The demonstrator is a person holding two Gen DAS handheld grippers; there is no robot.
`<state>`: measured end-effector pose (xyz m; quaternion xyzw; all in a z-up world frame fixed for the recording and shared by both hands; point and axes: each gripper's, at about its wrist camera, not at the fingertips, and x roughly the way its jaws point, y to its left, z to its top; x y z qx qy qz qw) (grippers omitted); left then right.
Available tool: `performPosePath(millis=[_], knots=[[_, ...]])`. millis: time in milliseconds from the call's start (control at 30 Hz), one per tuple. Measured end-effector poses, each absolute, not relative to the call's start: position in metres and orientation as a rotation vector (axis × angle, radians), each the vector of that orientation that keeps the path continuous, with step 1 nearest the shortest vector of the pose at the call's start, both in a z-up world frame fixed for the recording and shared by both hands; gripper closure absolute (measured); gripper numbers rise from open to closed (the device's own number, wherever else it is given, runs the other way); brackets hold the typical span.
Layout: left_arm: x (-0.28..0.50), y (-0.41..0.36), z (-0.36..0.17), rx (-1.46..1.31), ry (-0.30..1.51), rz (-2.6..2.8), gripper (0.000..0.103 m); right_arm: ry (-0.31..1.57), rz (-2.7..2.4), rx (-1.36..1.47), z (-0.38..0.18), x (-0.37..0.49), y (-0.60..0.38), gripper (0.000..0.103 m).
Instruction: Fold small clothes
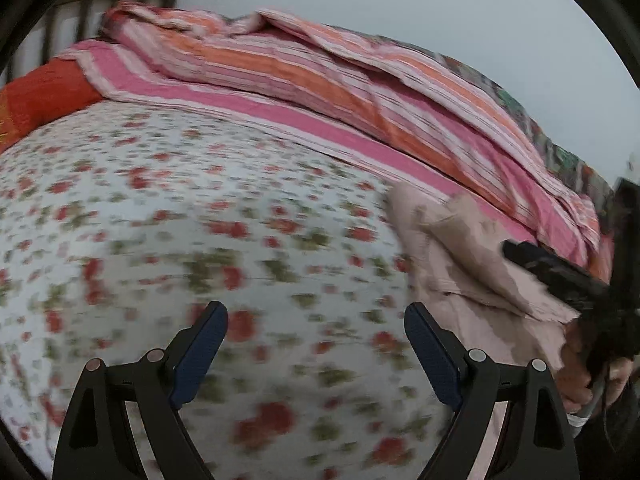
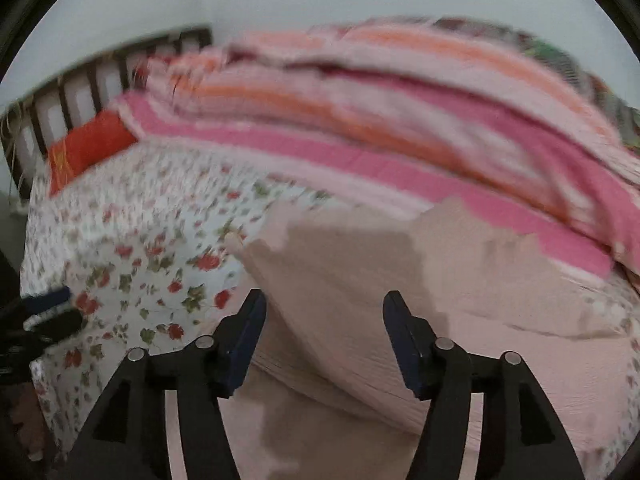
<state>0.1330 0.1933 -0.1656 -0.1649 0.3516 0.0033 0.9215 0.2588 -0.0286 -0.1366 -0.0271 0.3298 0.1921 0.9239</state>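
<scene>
Both grippers stand apart — right gripper [image 2: 324,336] empty over the pink garment [image 2: 360,280]; left gripper [image 1: 316,344] above the floral sheet [image 1: 160,200], probably ready for the next fold.

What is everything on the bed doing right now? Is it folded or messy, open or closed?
Pink garment: lying on the bed, partly folded over, rumpled.
Left gripper: open, nothing between its jaws.
Right gripper: open above the garment, not pinching it.
Striped quilt: bunched along the far side.
Floral sheet: spread flat.
Red pillow: lying by the headboard.
</scene>
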Motion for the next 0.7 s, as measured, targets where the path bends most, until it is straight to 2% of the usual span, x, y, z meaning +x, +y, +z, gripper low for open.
performPosePath(millis=[67,233,300,467,500,567,633,667,700], knots=[[0.143,0.176,-0.167,-0.328,0.726,-0.047,0.014,0.63,0.392,0.037,-0.124,0.241,-0.071,0.029],[0.169,0.138,-0.168,-0.295,0.718,-0.137,0.016,0.576,0.216,0.045,-0.124,0.207,-0.158,0.029],[0.184,0.127,-0.167,-0.306,0.72,-0.164,0.027,0.578,0.115,0.009,-0.134,0.199,-0.192,0.029],[0.219,0.115,-0.169,-0.334,0.738,-0.159,0.036,0.673,0.005,0.123,-0.168,0.209,-0.261,0.03],[0.225,0.114,-0.171,-0.338,0.742,-0.152,0.043,0.693,0.004,0.17,-0.176,0.215,-0.272,0.031],[0.234,0.111,-0.175,-0.338,0.755,-0.131,0.051,0.743,0.004,0.233,-0.188,0.226,-0.281,0.04],[0.241,0.108,-0.18,-0.332,0.76,-0.098,0.059,0.791,0.021,0.279,-0.199,0.236,-0.285,0.04],[0.244,0.107,-0.181,-0.334,0.764,-0.1,0.078,0.793,0.029,0.289,-0.202,0.236,-0.287,0.042],[0.244,0.107,-0.181,-0.337,0.764,-0.114,0.087,0.785,0.033,0.297,-0.2,0.236,-0.289,0.045]])
